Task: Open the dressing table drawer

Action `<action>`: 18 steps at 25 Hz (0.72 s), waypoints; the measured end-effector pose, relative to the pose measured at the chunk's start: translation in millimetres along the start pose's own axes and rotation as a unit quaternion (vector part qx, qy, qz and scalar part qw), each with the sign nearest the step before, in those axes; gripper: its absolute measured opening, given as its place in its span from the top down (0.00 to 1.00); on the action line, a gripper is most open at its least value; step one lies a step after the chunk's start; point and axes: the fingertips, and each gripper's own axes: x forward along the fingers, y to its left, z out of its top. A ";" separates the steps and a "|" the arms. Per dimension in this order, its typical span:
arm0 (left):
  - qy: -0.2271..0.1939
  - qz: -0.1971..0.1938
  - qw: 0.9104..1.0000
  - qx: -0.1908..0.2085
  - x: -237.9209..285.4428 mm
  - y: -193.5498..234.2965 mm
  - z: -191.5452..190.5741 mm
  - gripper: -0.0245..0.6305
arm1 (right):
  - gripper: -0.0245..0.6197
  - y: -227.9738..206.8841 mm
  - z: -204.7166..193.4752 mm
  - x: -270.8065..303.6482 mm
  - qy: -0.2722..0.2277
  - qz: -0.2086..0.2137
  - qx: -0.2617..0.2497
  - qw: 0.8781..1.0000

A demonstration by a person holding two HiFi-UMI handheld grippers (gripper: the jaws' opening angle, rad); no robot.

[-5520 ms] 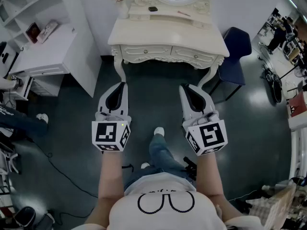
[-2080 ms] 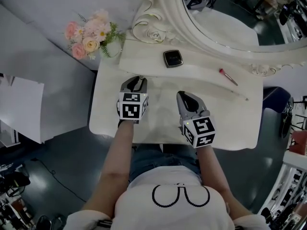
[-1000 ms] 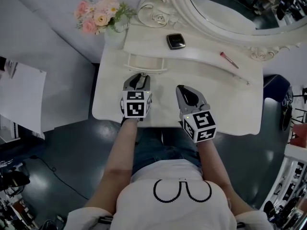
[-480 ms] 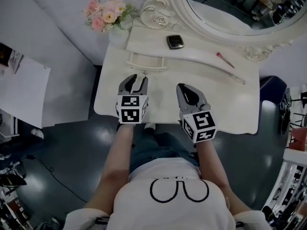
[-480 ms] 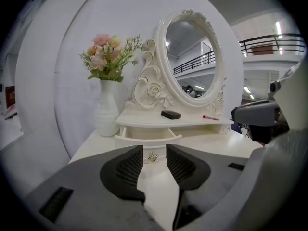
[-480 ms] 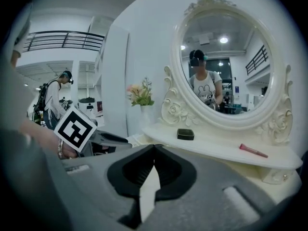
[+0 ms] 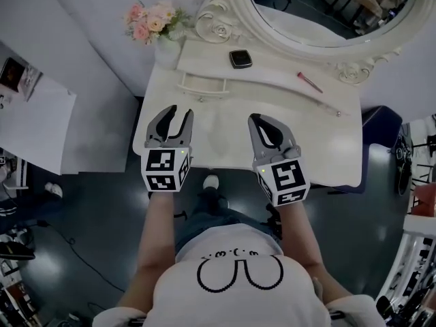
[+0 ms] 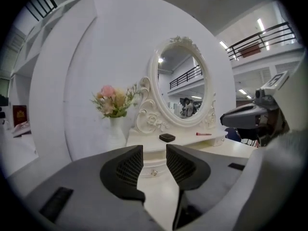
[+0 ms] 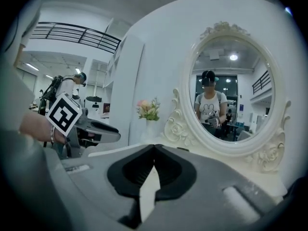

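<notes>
**Desk:** Where does the drawer point(image 7: 202, 86) sit, and which way does it lie?

**Photographer:** Seen from the head view, it sticks out from under the raised shelf point(image 7: 272, 72) at the back of the white table point(image 7: 320, 142), left of centre. It is a shallow tray with its rim showing. Its long axis runs 9 to 3 o'clock, along the table's front edge. Its front faces 6 o'clock, toward the person.

**Desk:** And the tools?

**Photographer:** The left gripper point(image 7: 178, 112) hangs over the table's near left part, its jaws spread wide with nothing between the pads. The drawer lies at its 1 o'clock, apart from it. In the left gripper view the drawer's knobbed front point(image 8: 153, 172) shows through the gap between the jaws. The right gripper point(image 7: 255, 118) hangs beside it at 3 o'clock. Its tips are pressed together and hold nothing, which the right gripper view point(image 9: 154, 147) confirms. Both point toward 12 o'clock, at the oval mirror point(image 7: 320, 5).

**Desk:** What else is in frame?

**Photographer:** Pink flowers point(image 7: 155, 20) stand at the drawer's 11 o'clock, by the mirror's carved frame. A black compact point(image 7: 240, 58) lies on the shelf at the drawer's 2 o'clock. A red stick point(image 7: 308, 82) lies farther along the shelf, at 3 o'clock.
</notes>
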 end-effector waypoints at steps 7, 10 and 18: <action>-0.066 0.037 0.997 0.020 -42.4 18.6 51.1 0.74 | 0.96 -9.2 47.5 -19.3 -0.058 -0.010 0.016 0.998; -0.097 0.042 0.994 0.037 -55.0 17.4 75.1 0.97 | 0.96 -8.5 64.0 -27.3 -0.077 -0.011 0.006 0.997; -0.148 0.036 0.986 0.068 -65.8 5.3 123.2 0.97 | 0.96 -12.5 92.5 -43.4 -0.104 -0.026 -0.033 0.994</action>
